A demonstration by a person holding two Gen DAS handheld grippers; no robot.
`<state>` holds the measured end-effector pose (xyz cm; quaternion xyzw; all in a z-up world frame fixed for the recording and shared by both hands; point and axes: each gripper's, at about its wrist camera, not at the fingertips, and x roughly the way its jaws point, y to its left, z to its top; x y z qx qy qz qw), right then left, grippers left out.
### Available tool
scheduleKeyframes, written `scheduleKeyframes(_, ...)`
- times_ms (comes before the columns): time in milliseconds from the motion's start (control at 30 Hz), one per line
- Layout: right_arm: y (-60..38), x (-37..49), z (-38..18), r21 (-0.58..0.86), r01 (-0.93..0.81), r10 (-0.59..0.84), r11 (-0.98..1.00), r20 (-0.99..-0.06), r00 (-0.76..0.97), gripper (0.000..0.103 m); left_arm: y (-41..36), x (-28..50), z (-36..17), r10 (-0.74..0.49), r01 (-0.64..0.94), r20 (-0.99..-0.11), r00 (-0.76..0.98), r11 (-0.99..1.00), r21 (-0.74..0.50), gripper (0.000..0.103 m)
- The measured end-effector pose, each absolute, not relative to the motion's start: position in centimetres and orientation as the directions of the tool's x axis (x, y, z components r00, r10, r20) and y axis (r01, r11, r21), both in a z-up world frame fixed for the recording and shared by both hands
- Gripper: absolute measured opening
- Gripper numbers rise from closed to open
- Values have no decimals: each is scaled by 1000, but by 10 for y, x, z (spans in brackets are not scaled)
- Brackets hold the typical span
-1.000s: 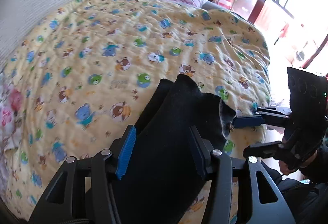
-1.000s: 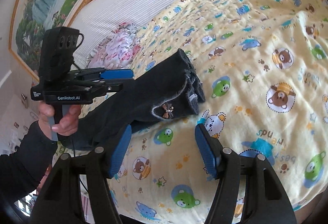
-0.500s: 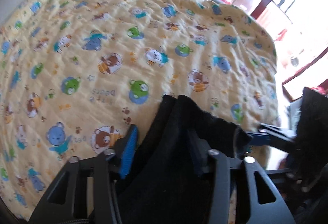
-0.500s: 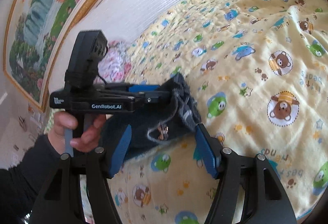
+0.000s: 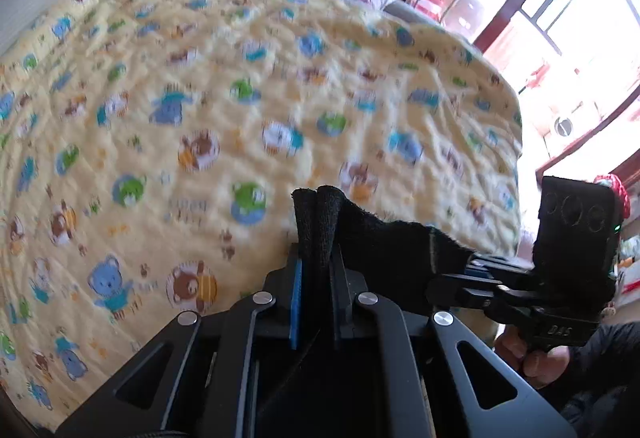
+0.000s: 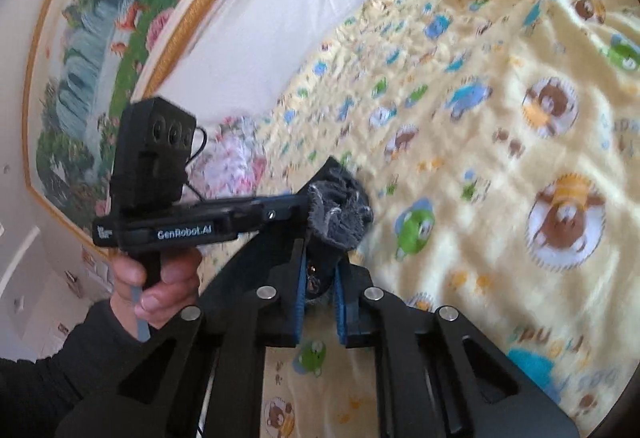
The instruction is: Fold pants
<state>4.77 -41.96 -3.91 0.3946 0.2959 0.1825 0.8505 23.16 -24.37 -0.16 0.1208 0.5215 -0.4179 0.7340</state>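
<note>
Pants (image 5: 362,234) are pinched by each closed hand-held gripper above the yellow cartoon quilt (image 5: 208,85).

Both grippers: black linkage frames with silver round screws and blue pads on the fingers (image 6: 298,302). Left gripper (image 6: 296,207), at middle left of the right wrist view, carries white "GenRobot.AI" lettering, a boxy black top module and a thin black cable. Dark sleeve (image 6: 52,382) at lower left.

Black pants (image 5: 384,238) over a pale yellow quilt (image 5: 240,85) printed with brown bears and green frogs.
</note>
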Motion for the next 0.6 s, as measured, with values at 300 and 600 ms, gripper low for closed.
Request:
scheduleKeyframes(300,-447,50,-19,789,-85,509,608,-305,805,12,-246,231,32,-587,749,-802,110,579,-321,9)
scheduleKeyframes(600,-413,44,16,795,-246,614,555,-192,765,12,-177,210,61,-690,708,-700,181,586,-395,9)
